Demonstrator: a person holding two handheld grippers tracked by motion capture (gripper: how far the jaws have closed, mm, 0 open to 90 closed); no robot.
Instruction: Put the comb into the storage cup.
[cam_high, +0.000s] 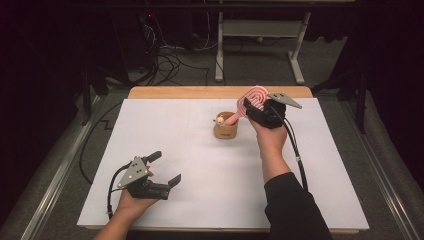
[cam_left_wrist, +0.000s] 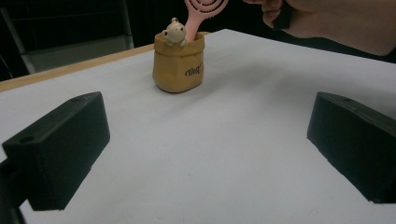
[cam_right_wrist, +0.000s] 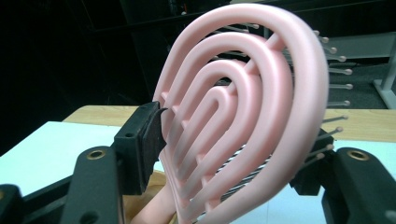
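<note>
Pink plastic was what your right gripper (cam_high: 264, 111) had to deal with: a vented hairbrush (cam_high: 251, 99) whose handle already stood inside the small tan holder (cam_high: 226, 126), leaning up and away from it toward your right hand. In the right gripper view the brush head (cam_right_wrist: 243, 107) sat between the jaws, the left pad just touching its rim and the far jaw among the bristles, so the jaws stood partly apart around it rather than clamped hard; whether they still pressed on it I could not tell for certain. By my reading you were at the release, with the brush dropped handle-first into the holder beside the little bear figure (cam_left_wrist: 174, 32) on its rim.

Your left gripper (cam_high: 162, 170) rested on the white table (cam_high: 200, 170) well away from the holder, on the near left side of it, fingers wide apart and holding nothing.

The next move called for spreading the right jaws fully and drawing back from the brush head without snagging the bristles, or the light holder could tip.
</note>
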